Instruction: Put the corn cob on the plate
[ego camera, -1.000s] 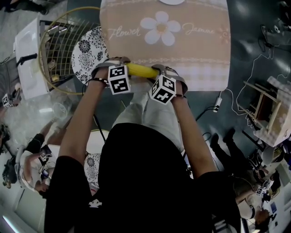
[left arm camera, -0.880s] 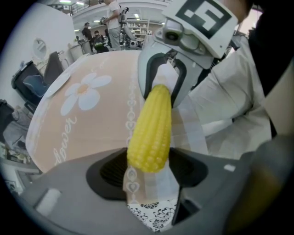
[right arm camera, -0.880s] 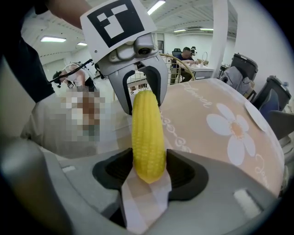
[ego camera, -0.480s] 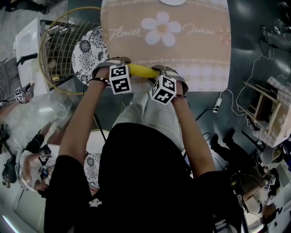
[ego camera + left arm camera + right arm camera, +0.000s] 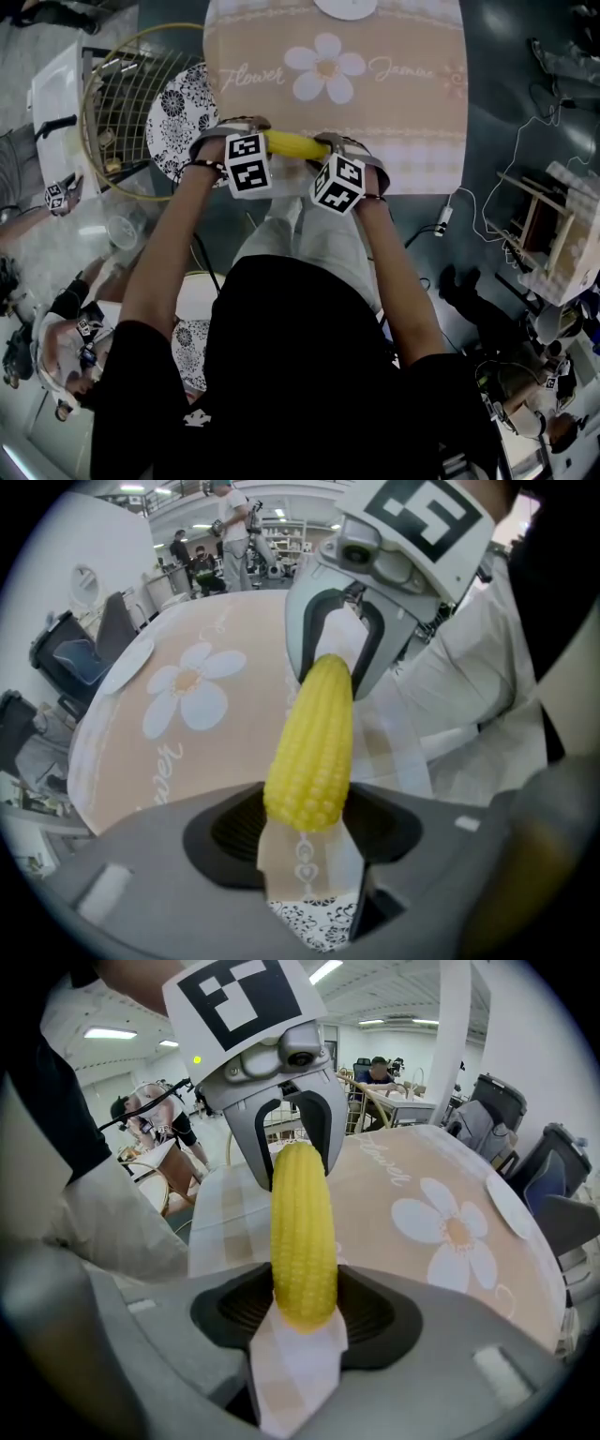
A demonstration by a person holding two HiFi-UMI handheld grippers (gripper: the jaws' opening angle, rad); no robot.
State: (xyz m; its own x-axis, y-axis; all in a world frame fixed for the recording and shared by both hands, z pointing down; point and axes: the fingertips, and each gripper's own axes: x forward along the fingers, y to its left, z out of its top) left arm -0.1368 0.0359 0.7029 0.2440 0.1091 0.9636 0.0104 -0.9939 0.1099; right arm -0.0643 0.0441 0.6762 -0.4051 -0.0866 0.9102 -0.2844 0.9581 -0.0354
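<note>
With both pairs of jaws just drawn closer, now pinching the corn cob (image 5: 295, 145) by its 2 ends, left gripper (image 5: 305, 825) on 1 tip, right gripper (image 5: 305, 1314) on the other, holding it crosswise at the near edge of the flowered tablecloth (image 5: 394, 122), just right of the patterned plate (image 5: 173, 117), not on it.

Bumpy, slightly glossy yellow corn cob (image 5: 293, 144), matt cloth tablecloth (image 5: 375, 103), thin metal wire basket (image 5: 127, 80).
</note>
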